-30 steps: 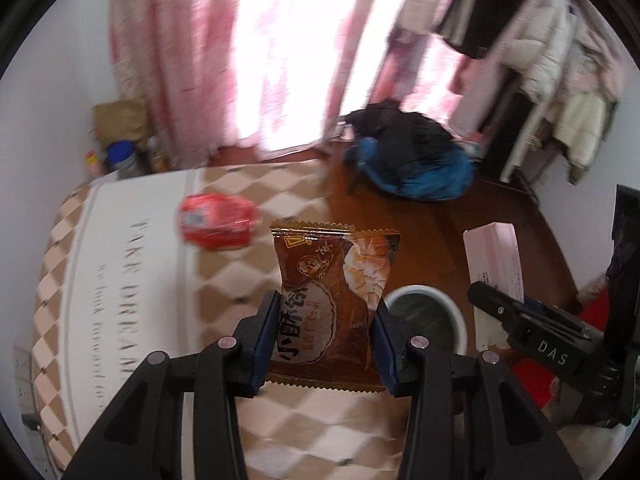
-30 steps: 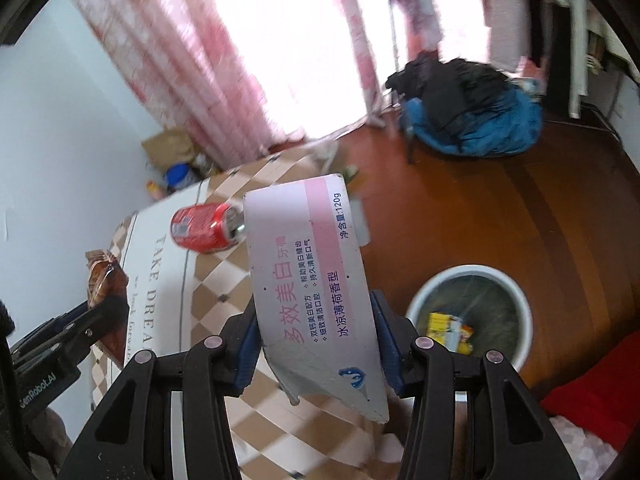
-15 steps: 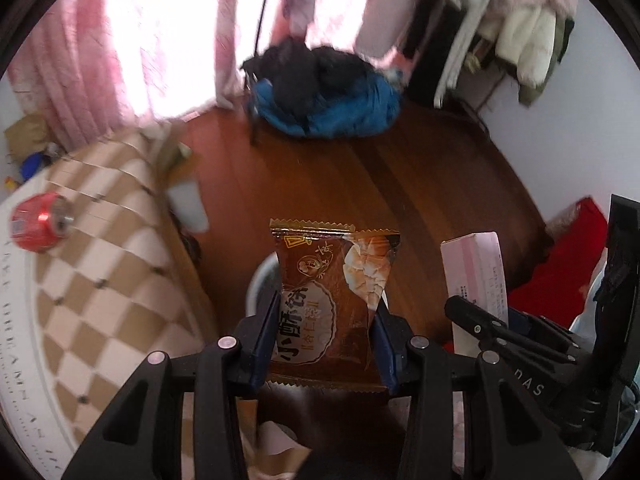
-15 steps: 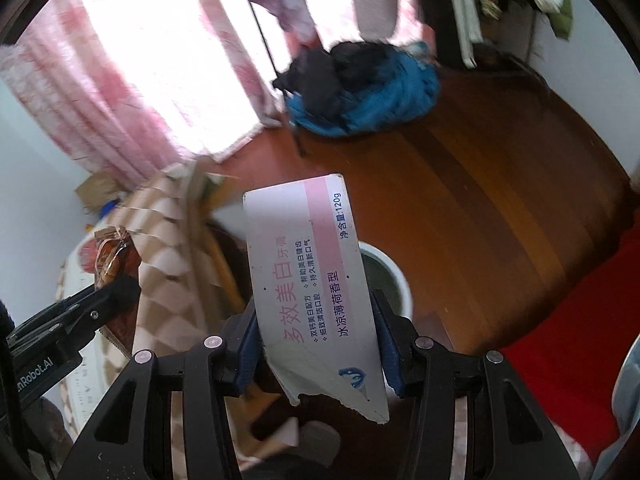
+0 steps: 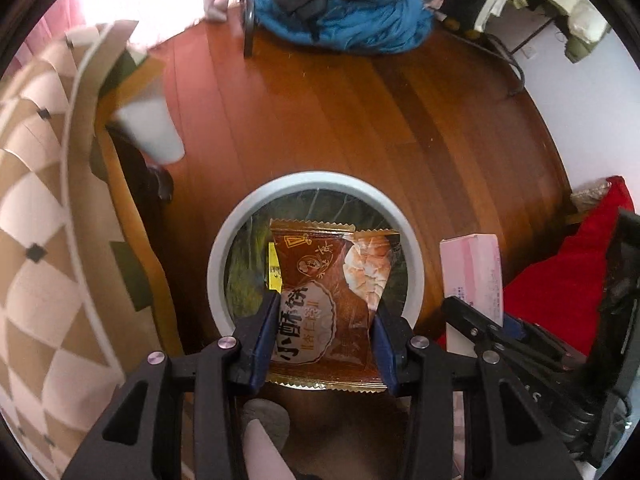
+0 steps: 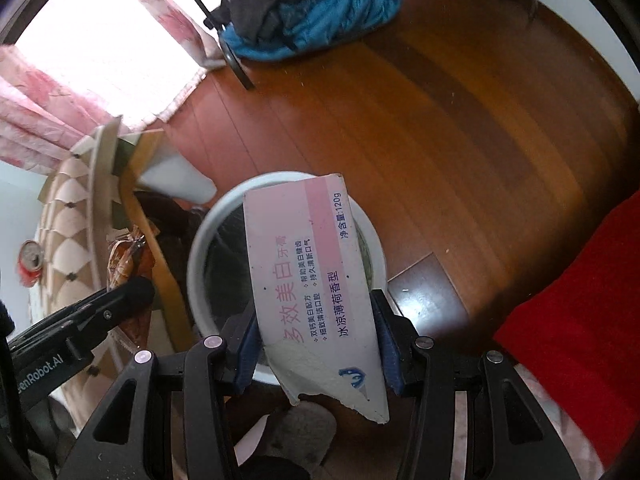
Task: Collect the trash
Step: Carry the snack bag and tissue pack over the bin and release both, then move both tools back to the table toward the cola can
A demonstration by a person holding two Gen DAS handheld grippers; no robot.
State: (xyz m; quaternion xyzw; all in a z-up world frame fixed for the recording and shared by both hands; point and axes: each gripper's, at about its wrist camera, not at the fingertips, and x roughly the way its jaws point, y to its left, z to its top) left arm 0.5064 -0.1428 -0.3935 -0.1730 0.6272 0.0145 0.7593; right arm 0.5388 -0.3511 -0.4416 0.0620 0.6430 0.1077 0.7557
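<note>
My left gripper [image 5: 323, 322] is shut on a brown snack wrapper [image 5: 328, 296] and holds it right above the round white trash bin [image 5: 218, 248] on the wooden floor. A yellow scrap [image 5: 274, 268] lies inside the bin. My right gripper [image 6: 316, 332] is shut on a torn pink-and-white toothpaste box [image 6: 308, 280], also held over the bin [image 6: 196, 256]. The box shows at the right of the left wrist view [image 5: 472, 272]. The wrapper shows at the left of the right wrist view [image 6: 126, 264]. A red can [image 6: 29, 268] lies on the checkered table.
The checkered table [image 5: 36, 208] stands left of the bin. A white cup [image 5: 150, 132] sits by the table's edge. A blue and black clothes pile [image 5: 340, 4] lies on the far floor. Red fabric [image 6: 572, 320] is at the right.
Both grippers have swung from over the table to above the trash bin, tilting downward. Each keeps hold of its item. The bin now fills the centre of both views.
</note>
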